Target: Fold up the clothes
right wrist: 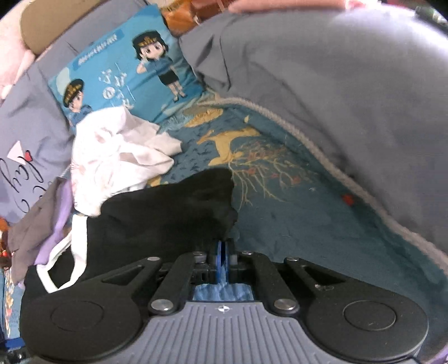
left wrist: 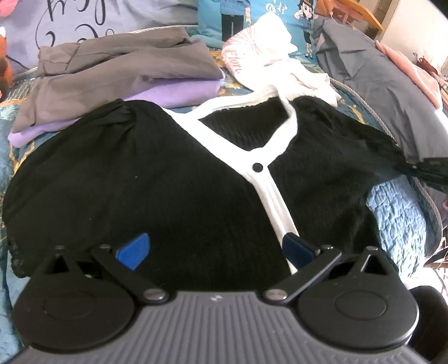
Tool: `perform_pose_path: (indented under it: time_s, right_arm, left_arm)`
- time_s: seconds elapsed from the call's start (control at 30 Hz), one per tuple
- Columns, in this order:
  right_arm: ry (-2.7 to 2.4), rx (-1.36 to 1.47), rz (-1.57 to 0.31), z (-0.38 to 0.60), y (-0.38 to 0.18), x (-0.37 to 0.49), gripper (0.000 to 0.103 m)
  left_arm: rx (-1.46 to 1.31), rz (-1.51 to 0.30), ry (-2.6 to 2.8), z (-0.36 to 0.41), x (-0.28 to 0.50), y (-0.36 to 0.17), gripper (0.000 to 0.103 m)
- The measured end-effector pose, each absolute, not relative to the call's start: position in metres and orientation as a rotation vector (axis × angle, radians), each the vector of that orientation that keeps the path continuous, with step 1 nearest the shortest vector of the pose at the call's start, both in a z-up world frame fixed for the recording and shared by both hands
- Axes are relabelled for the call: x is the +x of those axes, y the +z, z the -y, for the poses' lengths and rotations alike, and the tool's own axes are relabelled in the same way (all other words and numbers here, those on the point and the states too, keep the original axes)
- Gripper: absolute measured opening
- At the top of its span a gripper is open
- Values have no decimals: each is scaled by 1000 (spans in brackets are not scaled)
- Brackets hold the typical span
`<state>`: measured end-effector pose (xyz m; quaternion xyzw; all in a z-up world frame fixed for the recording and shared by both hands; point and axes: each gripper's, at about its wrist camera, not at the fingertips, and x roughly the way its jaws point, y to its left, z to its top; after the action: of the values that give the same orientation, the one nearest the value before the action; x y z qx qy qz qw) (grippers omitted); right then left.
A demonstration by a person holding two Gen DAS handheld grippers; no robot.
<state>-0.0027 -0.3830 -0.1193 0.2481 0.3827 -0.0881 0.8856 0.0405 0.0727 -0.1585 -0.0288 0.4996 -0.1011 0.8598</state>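
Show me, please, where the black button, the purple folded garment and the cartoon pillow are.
black button (left wrist: 257,167): left wrist view, its centre, on the white placket.
purple folded garment (left wrist: 179,91): left wrist view, its front folded edge.
cartoon pillow (right wrist: 117,70): right wrist view, its blue face.

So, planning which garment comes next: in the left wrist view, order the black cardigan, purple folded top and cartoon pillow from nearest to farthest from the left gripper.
1. black cardigan, directly under the left gripper.
2. purple folded top, behind, left.
3. cartoon pillow, far back, centre.
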Motion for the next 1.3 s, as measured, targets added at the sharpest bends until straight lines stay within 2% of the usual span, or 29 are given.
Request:
perform_pose_path:
  time_s: [0.07,0.17,0.27,0.33,0.4,0.43,0.7,0.9,1.07,1.17,1.23,1.3]
  right_arm:
    - [-188,480,-796,382,-113,-11,3]
    - [-244,470,-911,385,-141,-6,3]
    - [-304,470,-908,387,-152,-9,10]
    - [-376,383,-832,378,-138,-16,37]
    - [-409,307,-718,365,-120,-23,54]
    - [-388,282,-676,359,-112,-22,58]
    - [182,-137,-634,245,-75,68,60]
    - [522,-615,-576,125,-95,130,58]
    - [767,-833,-542,74,-113,166,54]
    - [828,-888,-589,58,-123,180,44]
    - [889,-902,-631,52,-125,184,34]
    - [953,-935,-659,45,-129,186,33]
  left_arm:
    - [-70,-1045,-208,-76,39,-157,102]
    - [-83,-1041,-202,-80,36,-157,102]
    - [-70,-1038,-192,-87,31,-155,102]
    - [-60,-1032,-185,-93,28,-153,102]
    - [-50,-1031,-172,-102,28,-152,102]
    - [-41,-1028,-153,-108,30,-152,102]
    - [-59,-949,3,-149,59,-144,102]
    - [-187,-891,60,-158,62,-155,102]
    - [-94,-911,-134,-131,74,-168,103]
    - [-55,-916,-271,-123,91,-169,103]
    - [-86,-882,-338,-125,97,-166,103]
    - [-122,-849,-389,-127,99,-164,103]
